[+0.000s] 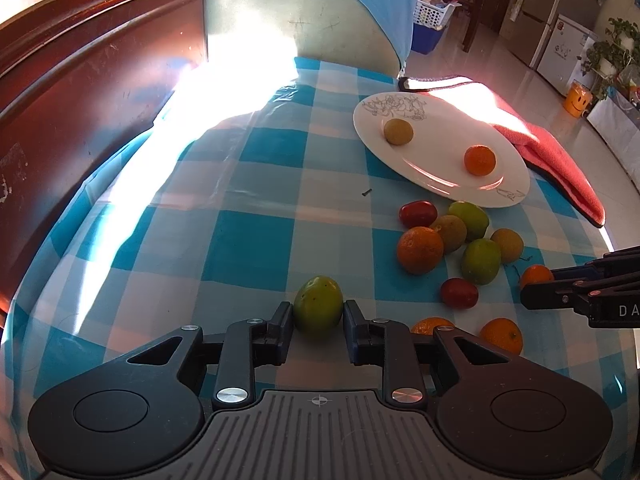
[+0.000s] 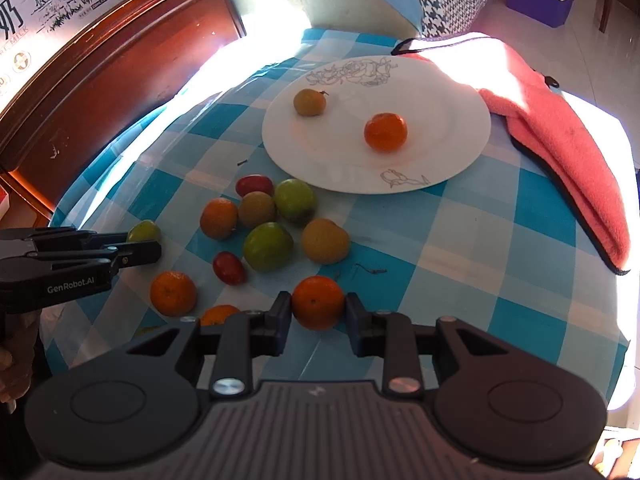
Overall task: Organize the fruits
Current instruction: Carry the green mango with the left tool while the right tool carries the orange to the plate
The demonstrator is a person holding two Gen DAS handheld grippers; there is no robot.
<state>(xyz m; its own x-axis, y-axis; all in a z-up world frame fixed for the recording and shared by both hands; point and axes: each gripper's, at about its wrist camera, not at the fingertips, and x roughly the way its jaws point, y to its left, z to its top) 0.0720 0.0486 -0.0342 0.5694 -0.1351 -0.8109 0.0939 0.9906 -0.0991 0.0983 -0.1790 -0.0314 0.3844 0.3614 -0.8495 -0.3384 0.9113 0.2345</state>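
Observation:
My left gripper (image 1: pixel 318 316) is shut on a green fruit (image 1: pixel 318 308), both pads pressing its sides just above the checked tablecloth. An orange (image 2: pixel 318 302) sits gripped between the pads of my right gripper (image 2: pixel 318 308). Between the two grippers lies a loose pile of several fruits (image 2: pixel 264 224): green ones, brownish ones, oranges and small red ones. Beyond the pile stands a white plate (image 2: pixel 440 152) holding a brownish fruit (image 2: pixel 309 102) and an orange (image 2: pixel 385 132). The left gripper also shows from the side (image 2: pixel 144 250) in the right wrist view, the green fruit (image 2: pixel 144 231) in it.
A pink cloth (image 2: pixel 568 152) lies folded to the right of the plate at the table's right edge. Dark wooden furniture (image 1: pixel 80 92) runs along the left. A chair back (image 1: pixel 296 20) stands beyond the table. Strong sunlight washes out the far left of the tablecloth (image 1: pixel 224 92).

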